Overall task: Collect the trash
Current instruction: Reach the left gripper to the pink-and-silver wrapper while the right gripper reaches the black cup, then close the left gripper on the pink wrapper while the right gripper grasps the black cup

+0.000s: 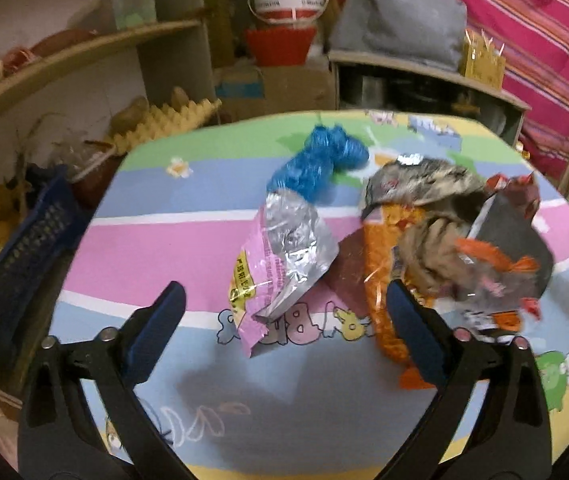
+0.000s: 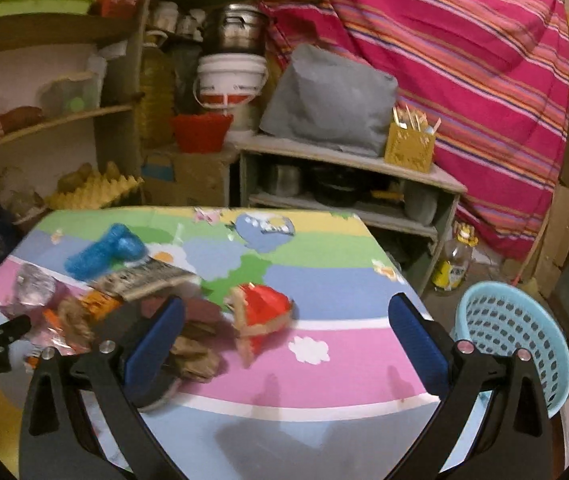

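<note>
Both grippers gaping and empty: left gripper (image 1: pixel 284 336) sits nearest the crumpled pink-and-silver foil wrapper (image 1: pixel 284 252) on the cartoon-print tabletop (image 1: pixel 144 240), dead ahead; right gripper (image 2: pixel 286 336) faces the red packet (image 2: pixel 262 308)

Left wrist view: close above the table (image 1: pixel 132 240), tilted steeply down onto the wrapper pile (image 1: pixel 424 232). Right wrist view: farther right, tilted less, taking in the shelves (image 2: pixel 348 160) and striped cloth (image 2: pixel 464 60) beyond. Shared by both: table, pile, blue bag (image 1: pixel 316 160)
</note>
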